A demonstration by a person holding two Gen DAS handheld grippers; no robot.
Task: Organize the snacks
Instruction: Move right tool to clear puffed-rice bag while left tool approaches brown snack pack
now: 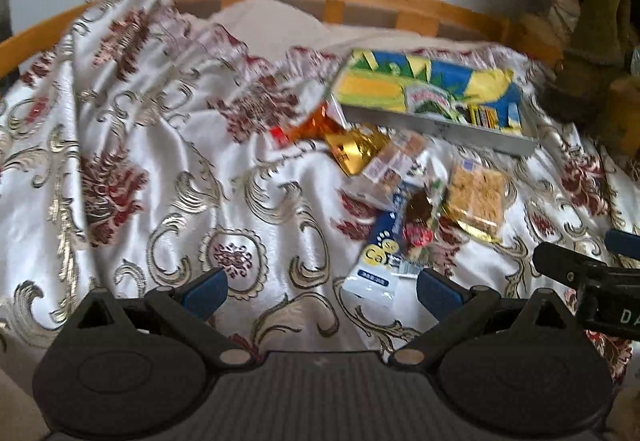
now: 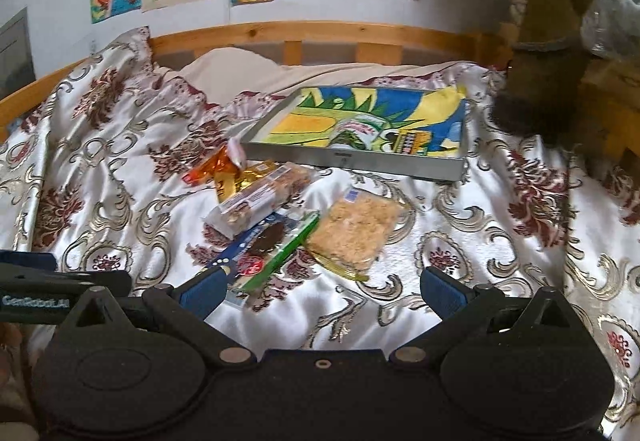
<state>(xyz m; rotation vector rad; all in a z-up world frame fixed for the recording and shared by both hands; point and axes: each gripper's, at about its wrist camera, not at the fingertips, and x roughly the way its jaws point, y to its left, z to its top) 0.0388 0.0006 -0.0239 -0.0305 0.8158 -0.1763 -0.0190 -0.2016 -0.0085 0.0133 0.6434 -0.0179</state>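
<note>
Snacks [image 2: 280, 217] lie in a pile on the bed [image 2: 460, 261], near the tray [image 2: 360, 161]. Your left gripper [image 1: 322, 291] and right gripper [image 2: 324, 291] are both wide, holding nothing.

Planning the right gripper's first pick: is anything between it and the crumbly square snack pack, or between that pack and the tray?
Nothing visible blocks either. The right gripper is open over bare bedspread, with the square snack pack just ahead. Only bedspread lies between that pack and the tray.

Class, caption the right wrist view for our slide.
Open right hand-held gripper above loose snack packets before a shallow grey tray.
</note>
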